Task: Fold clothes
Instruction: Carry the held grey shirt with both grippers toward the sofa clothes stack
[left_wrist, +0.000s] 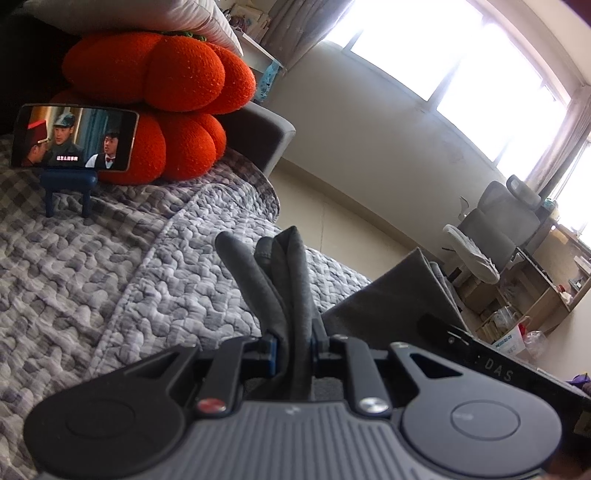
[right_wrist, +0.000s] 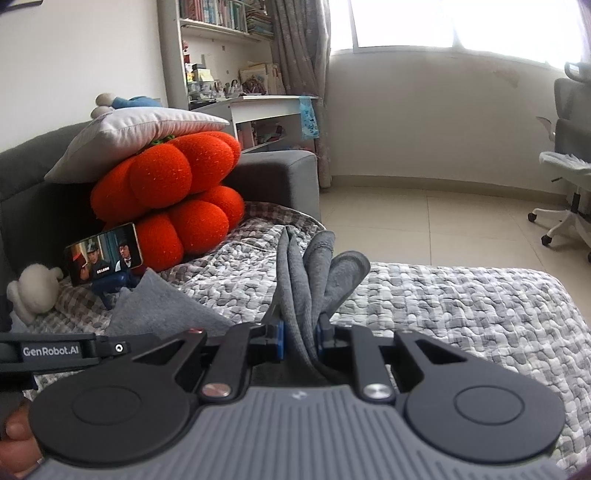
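Observation:
A grey garment (left_wrist: 284, 280) is bunched between the fingers of my left gripper (left_wrist: 293, 347), which is shut on it; folds stick up past the fingertips. More of the same grey cloth (left_wrist: 399, 295) stretches to the right, toward the other gripper's black body. In the right wrist view my right gripper (right_wrist: 299, 336) is shut on another bunch of the grey garment (right_wrist: 310, 273), held above the quilted bed cover (right_wrist: 461, 302). A stretch of the cloth (right_wrist: 155, 306) runs left to the left gripper's arm labelled GenRobot.AI. Both grippers are lifted off the bed.
Two orange pumpkin cushions (right_wrist: 173, 199) under a white pillow (right_wrist: 136, 136) lean on a grey sofa arm (right_wrist: 280, 173). A phone (left_wrist: 74, 136) playing video stands on a blue holder. A small white plush (right_wrist: 33, 291) lies at the left. Office chair (right_wrist: 569, 162), tiled floor, desk and bookshelf behind.

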